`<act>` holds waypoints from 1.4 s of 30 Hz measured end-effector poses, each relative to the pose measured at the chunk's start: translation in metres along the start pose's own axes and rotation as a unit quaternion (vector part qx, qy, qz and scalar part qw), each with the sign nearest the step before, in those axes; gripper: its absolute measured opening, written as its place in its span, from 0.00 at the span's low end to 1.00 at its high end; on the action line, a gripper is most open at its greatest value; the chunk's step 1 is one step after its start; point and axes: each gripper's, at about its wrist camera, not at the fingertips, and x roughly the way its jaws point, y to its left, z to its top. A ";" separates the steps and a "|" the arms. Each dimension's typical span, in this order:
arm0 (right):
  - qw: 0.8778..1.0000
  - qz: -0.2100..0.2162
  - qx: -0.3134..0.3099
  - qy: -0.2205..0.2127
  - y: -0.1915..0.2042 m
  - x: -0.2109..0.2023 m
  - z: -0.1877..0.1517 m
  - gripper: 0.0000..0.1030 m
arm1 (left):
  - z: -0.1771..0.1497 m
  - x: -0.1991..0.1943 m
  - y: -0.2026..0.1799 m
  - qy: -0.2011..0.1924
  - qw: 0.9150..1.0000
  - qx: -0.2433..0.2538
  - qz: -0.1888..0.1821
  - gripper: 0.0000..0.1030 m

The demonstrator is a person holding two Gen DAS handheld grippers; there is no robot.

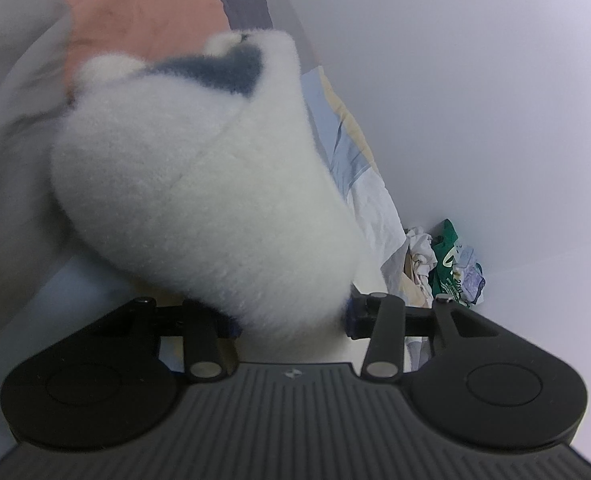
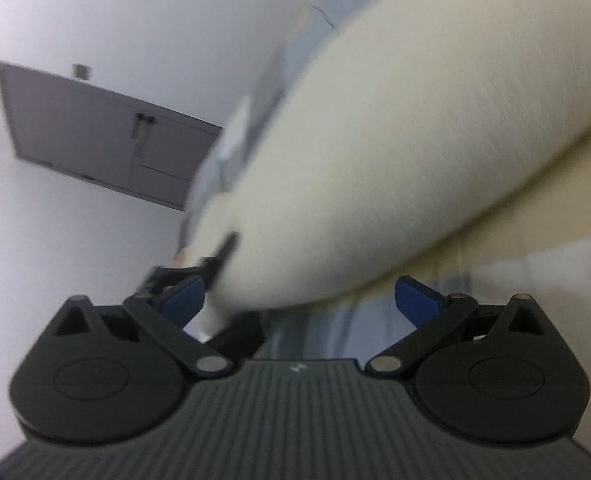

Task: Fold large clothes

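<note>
Your left gripper (image 1: 291,320) is clamped on the white fleece garment (image 1: 199,184), which bunches up right in front of the camera over a patchwork bedspread (image 1: 351,152). Your right gripper (image 2: 299,300) has its jaws spread wide, blue pads (image 2: 415,300) clear of the fleece (image 2: 375,160) sagging just beyond them. There's a clothes pile (image 1: 447,268) far right, by the wall.

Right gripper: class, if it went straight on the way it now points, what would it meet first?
Most likely the fluffy white garment, which bulges just ahead of and above the open right gripper. The picture is blurred, so depth is uncertain; it might pass under the garment and meet the bedding instead.
</note>
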 end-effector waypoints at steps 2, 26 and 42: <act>0.999 -0.014 0.028 -0.012 -0.010 0.007 0.005 1.00 | 0.001 0.002 0.004 0.003 1.000 -0.010 -0.001 0.51; 0.976 -0.037 0.119 -0.177 -0.062 -0.023 0.034 0.69 | 0.018 0.007 0.030 -0.041 0.996 -0.080 -0.013 0.54; 0.977 0.035 -0.047 -0.204 0.019 -0.135 0.034 0.55 | -0.001 -0.059 -0.025 -0.044 0.992 -0.014 -0.116 0.51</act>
